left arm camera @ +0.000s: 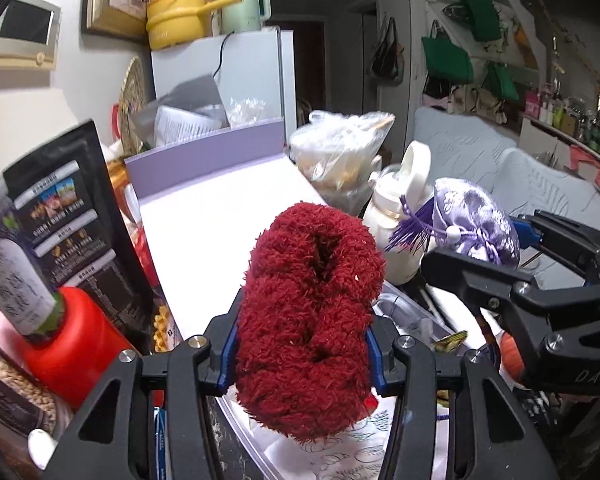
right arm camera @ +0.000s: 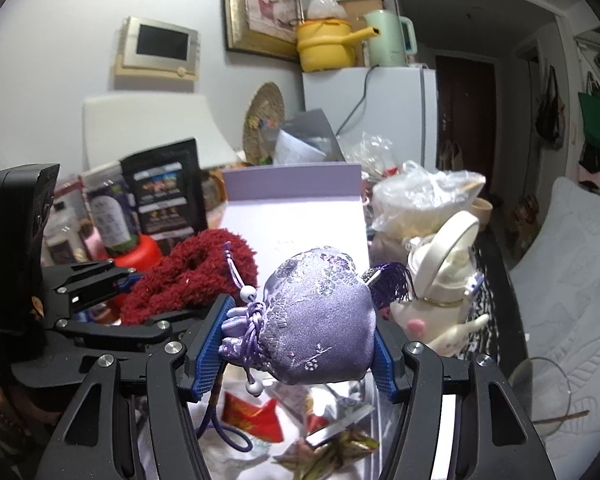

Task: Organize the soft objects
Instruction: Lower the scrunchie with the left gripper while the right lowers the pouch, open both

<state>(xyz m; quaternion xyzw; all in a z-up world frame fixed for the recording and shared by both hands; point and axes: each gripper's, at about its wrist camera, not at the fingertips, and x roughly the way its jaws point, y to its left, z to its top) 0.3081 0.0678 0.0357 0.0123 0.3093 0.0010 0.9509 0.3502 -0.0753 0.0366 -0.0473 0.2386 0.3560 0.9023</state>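
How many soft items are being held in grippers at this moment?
2. A red fuzzy slipper sits between the left gripper's fingers; a purple satin pouch sits between the right gripper's fingers. Others may be hidden.

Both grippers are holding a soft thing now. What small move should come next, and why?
Probably carry one item forward over the open lilac box and release it there. The left gripper clamps the fluffy dark red slipper, the right gripper the lilac satin drawstring pouch, and both hang short of the box.
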